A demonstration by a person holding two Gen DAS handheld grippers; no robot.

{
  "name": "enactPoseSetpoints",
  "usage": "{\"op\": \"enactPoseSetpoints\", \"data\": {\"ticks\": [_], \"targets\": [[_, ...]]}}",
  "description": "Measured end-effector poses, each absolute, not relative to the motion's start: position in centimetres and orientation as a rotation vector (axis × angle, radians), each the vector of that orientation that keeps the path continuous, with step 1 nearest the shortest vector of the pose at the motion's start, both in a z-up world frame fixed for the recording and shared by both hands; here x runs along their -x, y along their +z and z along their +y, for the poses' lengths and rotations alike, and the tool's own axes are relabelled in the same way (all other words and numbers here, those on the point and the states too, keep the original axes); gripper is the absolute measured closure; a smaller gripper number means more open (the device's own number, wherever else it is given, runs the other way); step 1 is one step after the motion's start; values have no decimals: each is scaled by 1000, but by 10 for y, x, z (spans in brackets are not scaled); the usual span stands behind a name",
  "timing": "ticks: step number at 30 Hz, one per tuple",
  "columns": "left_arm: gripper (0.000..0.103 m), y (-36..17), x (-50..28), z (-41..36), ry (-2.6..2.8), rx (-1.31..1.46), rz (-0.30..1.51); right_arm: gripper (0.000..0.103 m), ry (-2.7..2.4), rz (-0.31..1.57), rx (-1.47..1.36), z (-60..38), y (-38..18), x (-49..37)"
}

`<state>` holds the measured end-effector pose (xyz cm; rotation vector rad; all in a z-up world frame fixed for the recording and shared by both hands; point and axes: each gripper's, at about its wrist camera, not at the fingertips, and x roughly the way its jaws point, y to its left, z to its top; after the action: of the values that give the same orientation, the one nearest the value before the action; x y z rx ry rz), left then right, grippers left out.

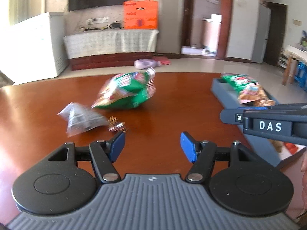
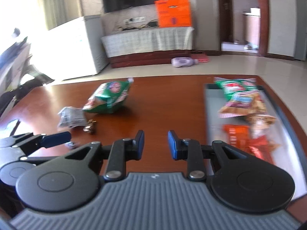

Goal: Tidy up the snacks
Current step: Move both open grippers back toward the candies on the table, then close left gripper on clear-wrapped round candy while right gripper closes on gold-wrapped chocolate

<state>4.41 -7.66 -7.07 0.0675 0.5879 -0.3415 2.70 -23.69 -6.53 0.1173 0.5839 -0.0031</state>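
Note:
A green snack bag (image 1: 126, 91) lies on the brown table (image 1: 163, 115), with a silver-white packet (image 1: 82, 118) and a small gold-wrapped sweet (image 1: 117, 126) nearer to me. My left gripper (image 1: 152, 145) is open and empty above the table, just short of them. A grey tray (image 2: 213, 118) on the right holds a green bag (image 2: 236, 88), a tan snack bag (image 2: 243, 105) and red-orange packets (image 2: 238, 136). My right gripper (image 2: 155, 143) is open and empty, left of the tray. The loose green bag (image 2: 109, 97) also shows in the right wrist view.
The table's far edge (image 1: 153, 73) drops to a tiled floor with a purple bottle (image 1: 145, 63). Beyond stand a cloth-covered TV bench (image 1: 111, 42), an orange box (image 1: 141, 14) and a white chest freezer (image 1: 34, 46). The right gripper's arm (image 1: 268, 122) crosses the left wrist view.

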Motion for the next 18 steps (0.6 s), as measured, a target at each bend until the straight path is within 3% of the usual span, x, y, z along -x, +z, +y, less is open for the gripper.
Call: {"op": "enactPoseSetpoints", "data": {"ticks": [14, 18], "targets": [[34, -99, -93, -14, -351, -74, 665, 73, 206, 619, 4, -187, -84, -70], [42, -108, -100, -13, -368, -75, 688, 73, 213, 620, -16, -186, -88, -82]]}}
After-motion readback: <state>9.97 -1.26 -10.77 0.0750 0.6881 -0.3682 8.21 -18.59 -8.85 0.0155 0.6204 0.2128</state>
